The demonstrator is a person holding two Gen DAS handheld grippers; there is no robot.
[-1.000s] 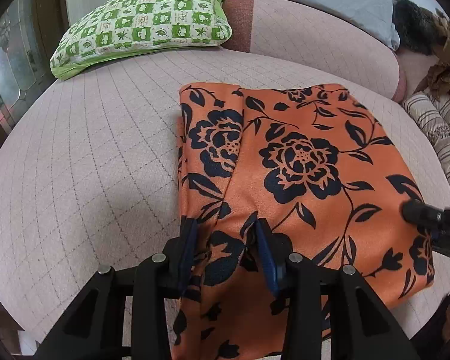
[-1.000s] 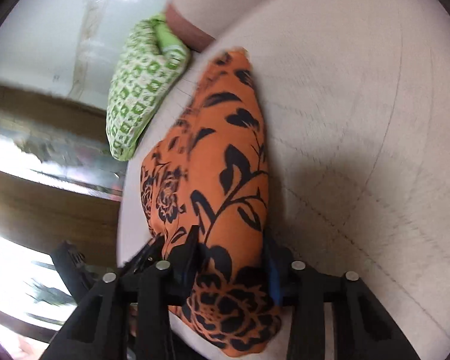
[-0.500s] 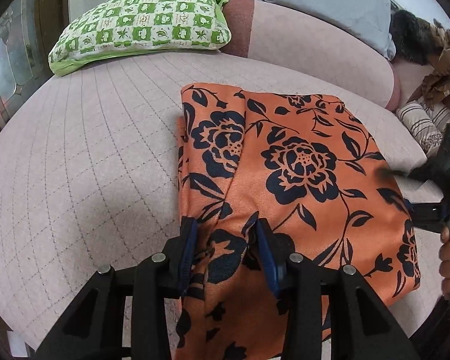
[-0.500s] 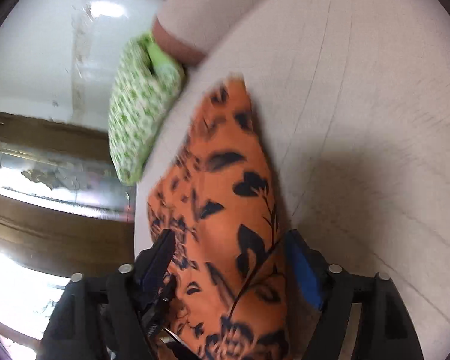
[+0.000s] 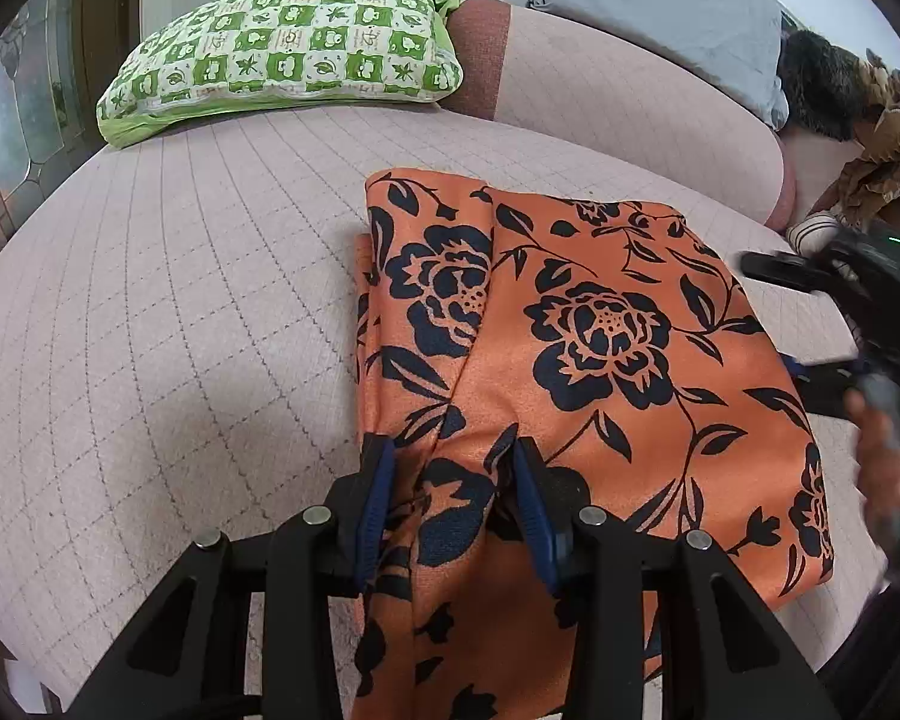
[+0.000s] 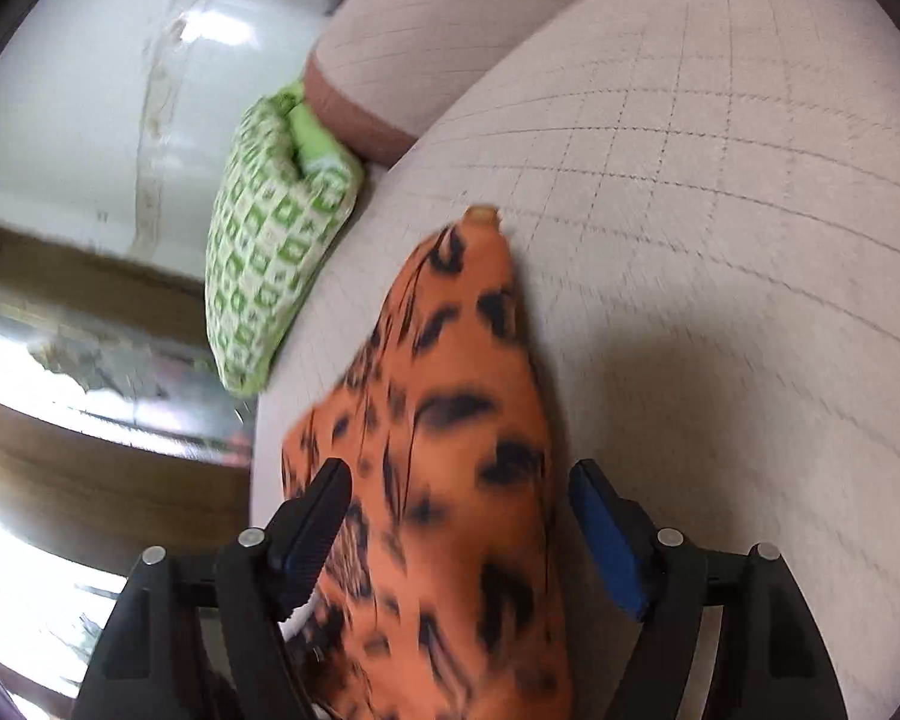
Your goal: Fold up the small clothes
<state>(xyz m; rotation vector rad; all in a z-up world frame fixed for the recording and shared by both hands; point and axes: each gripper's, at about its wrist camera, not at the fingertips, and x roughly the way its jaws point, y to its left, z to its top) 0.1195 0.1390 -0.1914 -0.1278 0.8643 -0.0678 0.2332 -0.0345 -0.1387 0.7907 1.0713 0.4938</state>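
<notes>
An orange garment with a black flower print (image 5: 570, 348) lies folded on the pink quilted bed (image 5: 168, 324). My left gripper (image 5: 453, 468) is shut on the garment's near edge, with a bunch of cloth between its blue pads. My right gripper (image 6: 459, 507) is open, its fingers spread to either side of the garment (image 6: 450, 420), which is blurred in the right wrist view. The right gripper also shows at the garment's right edge in the left wrist view (image 5: 840, 312), held by a hand.
A green and white checked pillow (image 5: 282, 42) lies at the bed's far left; it also shows in the right wrist view (image 6: 270, 258). A grey pillow (image 5: 660, 6) and brown clothes (image 5: 876, 144) sit at the far right. A pink bolster (image 5: 618, 114) runs along the back.
My right gripper has opened and let go of the garment's right side, then drawn back. My left gripper keeps its hold and has shifted slightly.
</notes>
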